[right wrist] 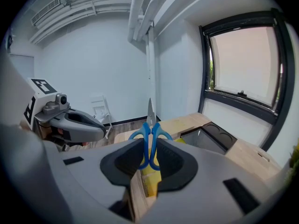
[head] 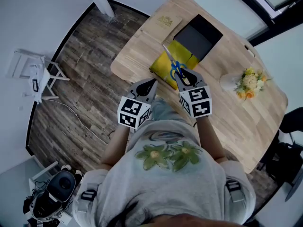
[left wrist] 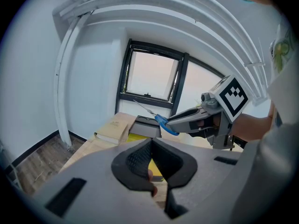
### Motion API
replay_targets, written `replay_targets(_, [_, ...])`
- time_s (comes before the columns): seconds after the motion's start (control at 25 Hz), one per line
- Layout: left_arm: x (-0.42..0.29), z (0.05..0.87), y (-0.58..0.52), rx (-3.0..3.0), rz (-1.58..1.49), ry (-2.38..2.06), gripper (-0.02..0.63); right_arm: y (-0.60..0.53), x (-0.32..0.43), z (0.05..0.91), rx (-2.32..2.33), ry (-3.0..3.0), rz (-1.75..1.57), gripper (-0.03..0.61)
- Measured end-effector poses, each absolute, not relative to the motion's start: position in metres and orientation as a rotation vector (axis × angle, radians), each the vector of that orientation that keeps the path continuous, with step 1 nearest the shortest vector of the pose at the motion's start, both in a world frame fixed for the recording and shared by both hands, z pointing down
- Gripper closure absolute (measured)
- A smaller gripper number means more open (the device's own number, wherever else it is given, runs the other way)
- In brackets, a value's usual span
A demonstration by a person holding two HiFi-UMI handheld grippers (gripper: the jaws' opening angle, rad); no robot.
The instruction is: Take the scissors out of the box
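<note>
Scissors are gripped by the blue handles in the right gripper, jaws clamped on both loops. They are held in the air over the near part of the yellow box, clear of it. The long axis runs away from the person, with handles near and blades far. In the head view the blades are pointed to the far left across the box. In the right gripper view the scissors are seen end-on from the handles, blades closed and pointed straight away and slightly up. In the left gripper view they are seen side-on, blades aimed left and a little upward against the window.

The left gripper is held just left of the right one, near the table edge. Its jaws are seen pressed together with nothing gripped.

The blade tip is thin and hard to pick out in the head view. The near ends of the handle loops are hidden between the right gripper's pads. The box interior is partly covered by the scissors and the right gripper, so its contents cannot be told. In both gripper views the box is mostly blocked by the jaws. A small reddish patch in the left jaw gap cannot be identified.
</note>
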State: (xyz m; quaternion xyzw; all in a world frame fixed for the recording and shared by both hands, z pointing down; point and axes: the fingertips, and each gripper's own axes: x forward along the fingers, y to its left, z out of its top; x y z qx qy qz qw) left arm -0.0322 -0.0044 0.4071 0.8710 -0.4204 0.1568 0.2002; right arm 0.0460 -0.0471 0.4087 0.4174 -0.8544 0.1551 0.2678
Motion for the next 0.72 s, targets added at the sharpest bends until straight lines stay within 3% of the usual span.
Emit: replay_targets(0.72, [-0.0304,0.404,0.0023,2.431,0.428,-1.193,0.607,-0.0374,0.0446,0.4055,1.093,-2.323,0.405,0.494])
